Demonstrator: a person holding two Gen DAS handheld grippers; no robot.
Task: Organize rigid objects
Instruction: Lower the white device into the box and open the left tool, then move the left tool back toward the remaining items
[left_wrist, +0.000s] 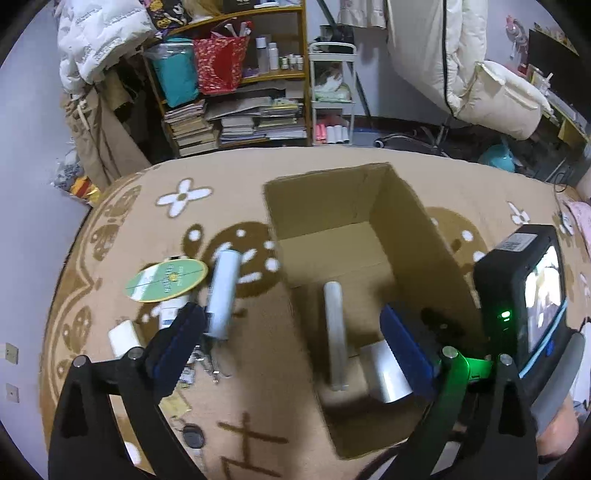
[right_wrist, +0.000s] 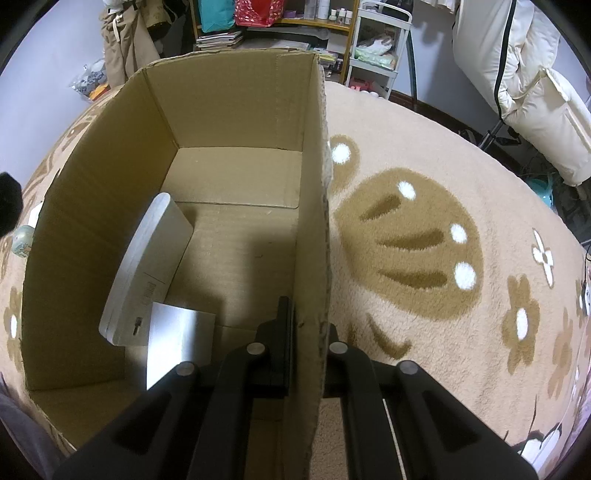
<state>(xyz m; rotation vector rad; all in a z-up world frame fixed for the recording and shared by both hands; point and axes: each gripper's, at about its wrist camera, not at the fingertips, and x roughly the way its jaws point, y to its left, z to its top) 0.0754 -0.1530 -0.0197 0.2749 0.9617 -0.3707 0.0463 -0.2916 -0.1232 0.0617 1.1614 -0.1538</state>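
Right gripper (right_wrist: 306, 332) fingers pinch corrugated cardboard box (right_wrist: 236, 110) wall | left gripper (left_wrist: 291, 332) fingers wide, empty

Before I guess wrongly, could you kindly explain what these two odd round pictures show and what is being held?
A person holds tongs in each hand, each carrying a fisheye camera looking along its fingers. The left view shows the left tongs open and empty above the rug, where a pale blue tube and a round green lid lie beside a cardboard box. The right view shows the right tongs clamped on the box's wall. Inside lie a flat white slab and a silvery block.
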